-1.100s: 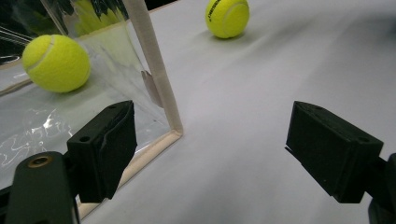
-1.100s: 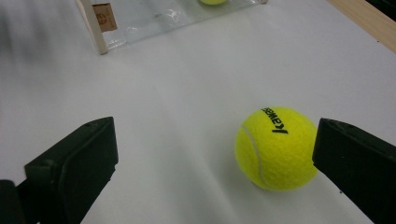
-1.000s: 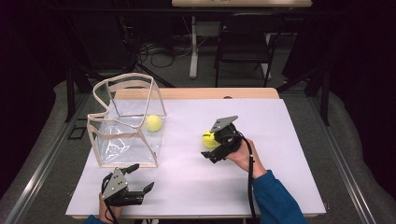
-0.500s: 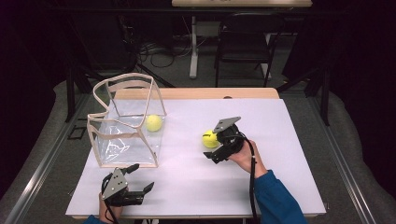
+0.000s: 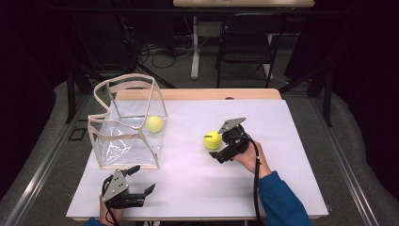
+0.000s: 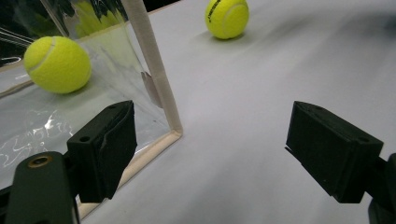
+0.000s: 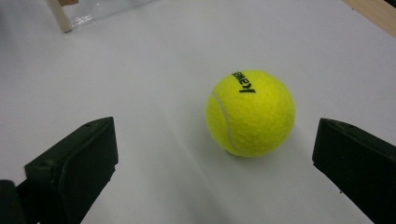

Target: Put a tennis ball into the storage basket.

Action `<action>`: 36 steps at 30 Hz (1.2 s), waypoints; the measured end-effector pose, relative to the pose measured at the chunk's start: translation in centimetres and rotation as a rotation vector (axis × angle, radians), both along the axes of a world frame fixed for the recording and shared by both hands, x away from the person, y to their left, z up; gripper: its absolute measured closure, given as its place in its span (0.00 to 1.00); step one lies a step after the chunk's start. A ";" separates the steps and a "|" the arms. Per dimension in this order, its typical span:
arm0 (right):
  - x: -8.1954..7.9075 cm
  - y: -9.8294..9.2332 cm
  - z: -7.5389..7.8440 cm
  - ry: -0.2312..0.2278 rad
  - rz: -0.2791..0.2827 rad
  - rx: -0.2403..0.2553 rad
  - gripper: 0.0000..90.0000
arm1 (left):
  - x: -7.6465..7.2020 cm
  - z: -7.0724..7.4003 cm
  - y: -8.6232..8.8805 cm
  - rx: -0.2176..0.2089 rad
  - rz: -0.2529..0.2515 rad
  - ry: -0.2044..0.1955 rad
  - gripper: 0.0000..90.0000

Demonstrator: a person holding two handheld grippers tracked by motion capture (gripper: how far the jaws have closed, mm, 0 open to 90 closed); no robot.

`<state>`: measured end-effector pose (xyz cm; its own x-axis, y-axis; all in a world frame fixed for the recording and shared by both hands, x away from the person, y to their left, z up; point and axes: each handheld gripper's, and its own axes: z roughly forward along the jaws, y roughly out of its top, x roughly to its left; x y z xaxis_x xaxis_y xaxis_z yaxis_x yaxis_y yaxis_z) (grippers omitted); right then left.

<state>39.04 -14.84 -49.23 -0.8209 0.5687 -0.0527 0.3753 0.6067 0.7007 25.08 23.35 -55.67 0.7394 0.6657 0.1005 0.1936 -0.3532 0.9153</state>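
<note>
Ball [image 5: 212, 140] is rolling out toward 9 o'clock of my right tool [image 5: 219, 144], whose jaws are spreading apart now, so I'm regrabbing before bagging it [image 5: 127, 123]. Left tool [image 5: 139, 181] is idling, jaws apart.

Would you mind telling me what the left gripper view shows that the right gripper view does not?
The left gripper view alone shows the second tennis ball lying inside the clear bag, seen through its plastic wall, with the open left gripper near the bag's tan-edged corner. The right gripper view alone shows black lettering on the loose tennis ball, which sits on the white table ahead of the open right gripper, apart from both jaws. Both share that loose ball, the white table and part of the bag's tan edging.
</note>
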 end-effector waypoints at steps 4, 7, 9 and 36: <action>0.2 0.0 -0.2 -0.005 -0.007 -0.017 0.00 | 0.0 0.0 0.0 0.002 0.000 0.002 0.18; 0.5 0.1 -0.2 -0.006 -0.012 -0.025 0.00 | 0.0 0.0 0.0 0.003 0.000 0.001 0.18; 0.6 0.1 -0.2 -0.006 -0.012 -0.020 0.00 | 0.0 0.0 0.0 0.000 0.000 0.000 0.18; 3.6 1.1 -1.5 0.031 -0.036 0.005 0.00 | 0.1 -0.1 0.0 0.001 -0.001 0.002 0.18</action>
<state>42.68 -13.75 -50.72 -0.8013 0.5977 -0.0247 0.4181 0.5891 0.6915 25.17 23.40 -55.73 0.7401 0.6651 0.0990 0.1956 -0.3538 0.9146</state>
